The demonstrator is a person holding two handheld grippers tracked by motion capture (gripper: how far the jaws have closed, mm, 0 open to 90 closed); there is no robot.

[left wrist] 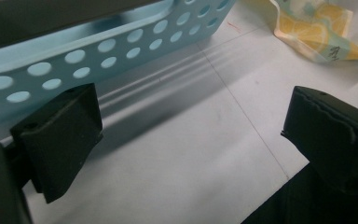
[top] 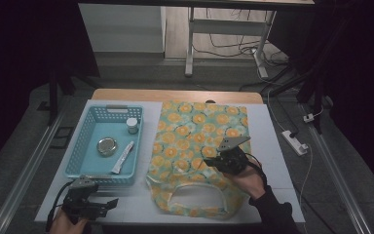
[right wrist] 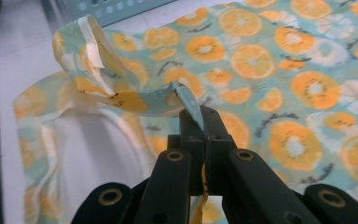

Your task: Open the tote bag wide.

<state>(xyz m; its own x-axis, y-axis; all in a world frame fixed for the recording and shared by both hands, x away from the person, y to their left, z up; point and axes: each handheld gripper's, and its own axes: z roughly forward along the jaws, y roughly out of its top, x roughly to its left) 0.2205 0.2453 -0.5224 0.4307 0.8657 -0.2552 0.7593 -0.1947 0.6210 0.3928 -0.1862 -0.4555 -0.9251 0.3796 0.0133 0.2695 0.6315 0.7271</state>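
A tote bag printed with orange slices lies flat on the white table, its handle loop toward the front edge. My right gripper hovers over the bag's lower middle. In the right gripper view its jaws are shut on a strip of the bag's fabric, which is lifted off the bag and runs to a raised strap. My left gripper rests near the table's front left corner. Its jaws stand open over bare table, with nothing between them.
A light blue perforated basket sits left of the bag and holds a small jar, a round tin and a tube. Its wall is just beyond the left gripper. A power strip lies on the floor to the right.
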